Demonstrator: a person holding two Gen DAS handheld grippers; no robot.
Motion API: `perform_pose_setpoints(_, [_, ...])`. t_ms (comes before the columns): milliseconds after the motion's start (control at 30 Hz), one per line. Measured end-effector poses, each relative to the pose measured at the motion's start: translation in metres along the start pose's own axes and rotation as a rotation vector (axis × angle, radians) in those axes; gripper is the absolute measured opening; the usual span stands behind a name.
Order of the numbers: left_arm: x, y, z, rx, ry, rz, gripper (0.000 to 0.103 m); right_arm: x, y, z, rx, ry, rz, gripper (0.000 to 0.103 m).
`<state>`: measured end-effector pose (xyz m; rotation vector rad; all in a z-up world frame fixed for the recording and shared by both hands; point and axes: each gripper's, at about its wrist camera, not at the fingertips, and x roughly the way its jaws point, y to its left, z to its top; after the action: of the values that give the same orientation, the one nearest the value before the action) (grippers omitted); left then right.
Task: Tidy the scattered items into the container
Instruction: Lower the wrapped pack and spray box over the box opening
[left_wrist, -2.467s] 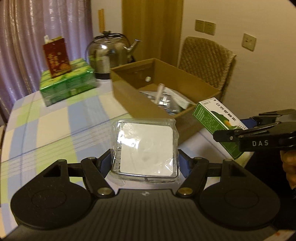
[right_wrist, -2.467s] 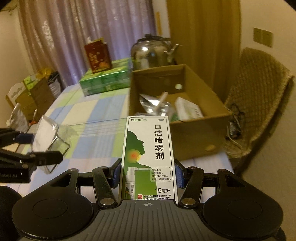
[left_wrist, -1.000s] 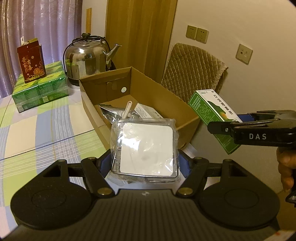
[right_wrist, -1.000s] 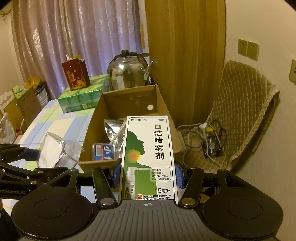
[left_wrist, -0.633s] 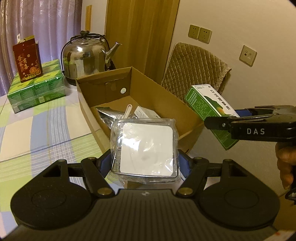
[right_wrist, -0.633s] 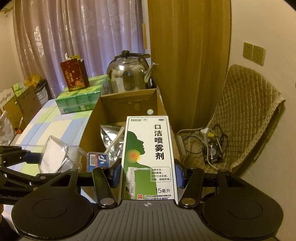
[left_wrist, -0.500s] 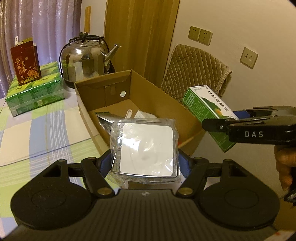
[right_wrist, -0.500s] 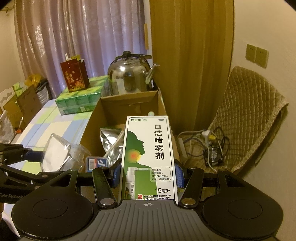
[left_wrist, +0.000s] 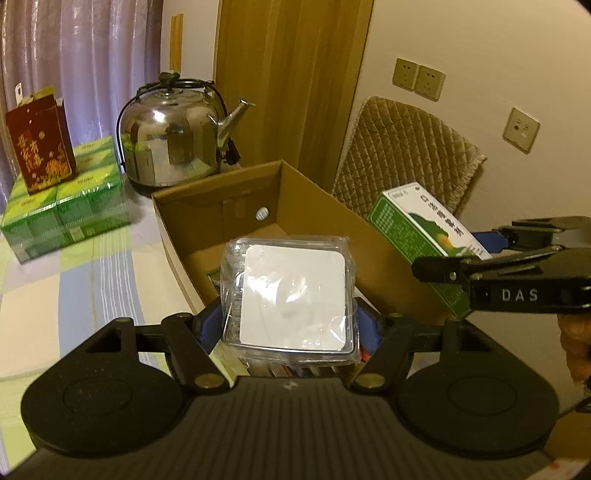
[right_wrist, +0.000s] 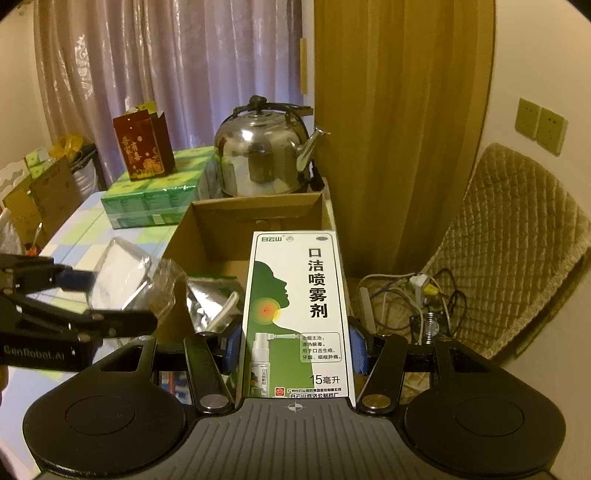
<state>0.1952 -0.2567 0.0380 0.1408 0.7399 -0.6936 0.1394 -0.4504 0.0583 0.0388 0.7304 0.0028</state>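
Right wrist view alone shows foil pouch (right_wrist: 205, 301) in cardboard box (right_wrist: 221, 218), fingers clamping spray box (right_wrist: 299, 314), left's clamping plastic case (left_wrist: 290, 295).

The clear packet (left_wrist: 290, 295) hides most of the cardboard box (left_wrist: 221, 206) floor.

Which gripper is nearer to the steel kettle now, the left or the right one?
Cannot tell. Both grippers, left with the plastic packet and right with the spray box, are at the cardboard box's near end, the kettle beyond its far wall.

I note a polished, mirror-bright metal kettle (left_wrist: 173, 129) at upper left, a matt brown cardboard box (left_wrist: 306, 206) mid-frame, and glossy crinkled clear plastic packet (left_wrist: 291, 295) below.
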Motion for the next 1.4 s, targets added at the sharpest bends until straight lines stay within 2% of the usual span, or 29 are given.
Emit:
perform_pose_setpoints(133, [0.015, 0.011, 0.016, 0.014, -0.006, 0.003, 0.067, 0.020, -0.001, 0.012, -0.021, 0.011, 0.004, 0.053])
perform_pose_setpoints(533, [0.064, 0.035, 0.033, 0.042, 0.014, -0.013, 0.067, 0.078, -0.004, 0.042, -0.052, 0.038, 0.010, 0.053])
perform_pose_setpoints(967, [0.105, 0.068, 0.071, 0.171, 0.008, -0.011, 0.067, 0.134, -0.011, 0.062, -0.100, 0.075, -0.008, 0.053])
perform_pose_setpoints(1400, [0.148, 0.075, 0.067, 0.242, 0.066, -0.015, 0.067, 0.174, -0.004, 0.065, -0.182, 0.109, -0.023, 0.053])
